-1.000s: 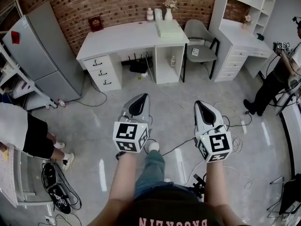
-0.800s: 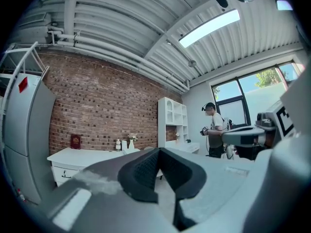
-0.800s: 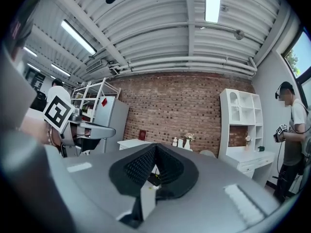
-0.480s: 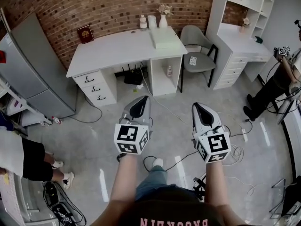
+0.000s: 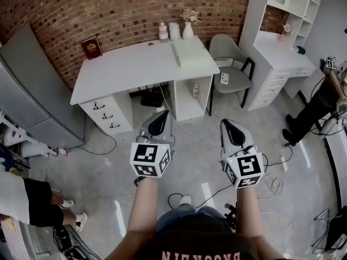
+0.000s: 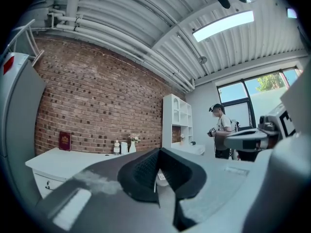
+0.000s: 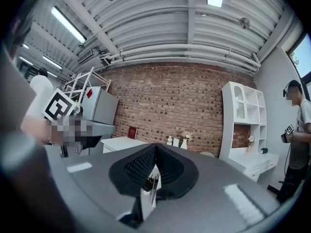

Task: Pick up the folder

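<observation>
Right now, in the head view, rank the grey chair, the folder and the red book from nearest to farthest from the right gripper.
From the right gripper:
1. Grey chair, ahead, just right of the desk.
2. Folder, on the desk's right end.
3. Red book, at the desk's far left back corner.

White desk (image 5: 130,64), red-brown brick wall (image 5: 108,4), pale green folder (image 5: 191,53), grey floor (image 5: 108,164)
</observation>
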`<action>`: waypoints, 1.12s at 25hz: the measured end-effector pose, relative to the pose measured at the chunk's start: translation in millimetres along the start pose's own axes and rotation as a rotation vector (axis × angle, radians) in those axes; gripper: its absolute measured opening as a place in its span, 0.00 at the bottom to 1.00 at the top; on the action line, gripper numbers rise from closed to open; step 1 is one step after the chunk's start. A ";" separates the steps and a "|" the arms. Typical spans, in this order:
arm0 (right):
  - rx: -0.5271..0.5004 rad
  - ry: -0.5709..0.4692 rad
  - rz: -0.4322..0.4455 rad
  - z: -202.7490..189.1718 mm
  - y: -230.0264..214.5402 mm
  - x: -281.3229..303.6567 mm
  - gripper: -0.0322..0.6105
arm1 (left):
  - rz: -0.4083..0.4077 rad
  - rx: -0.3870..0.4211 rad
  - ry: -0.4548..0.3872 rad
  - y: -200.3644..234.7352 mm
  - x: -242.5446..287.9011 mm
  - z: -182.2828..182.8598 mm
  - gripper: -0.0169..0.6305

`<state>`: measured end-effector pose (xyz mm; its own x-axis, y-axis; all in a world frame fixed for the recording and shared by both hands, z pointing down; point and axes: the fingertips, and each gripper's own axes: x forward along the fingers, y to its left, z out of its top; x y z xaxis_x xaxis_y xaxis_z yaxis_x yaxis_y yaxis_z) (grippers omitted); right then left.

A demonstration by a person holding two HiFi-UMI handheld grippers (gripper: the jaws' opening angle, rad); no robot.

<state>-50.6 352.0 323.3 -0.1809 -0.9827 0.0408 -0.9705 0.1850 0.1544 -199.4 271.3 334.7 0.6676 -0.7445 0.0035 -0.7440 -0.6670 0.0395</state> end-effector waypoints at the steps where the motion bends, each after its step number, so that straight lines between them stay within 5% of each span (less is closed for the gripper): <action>1: -0.007 0.006 0.005 -1.2 -0.7 6.9 0.05 | 0.000 -0.003 0.000 4.4 6.4 -0.1 0.02; 14: 0.024 -0.009 0.014 -22.8 -55.1 89.2 0.05 | -0.010 0.021 0.028 25.3 89.6 -19.9 0.02; 28: 0.016 -0.012 0.098 -29.9 -175.9 234.0 0.05 | 0.052 0.014 0.041 55.7 262.4 -14.8 0.02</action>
<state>82.5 89.9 335.1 -0.2767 -0.9600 0.0430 -0.9505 0.2800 0.1346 -65.2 39.2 352.7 0.6284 -0.7765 0.0464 -0.7778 -0.6281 0.0239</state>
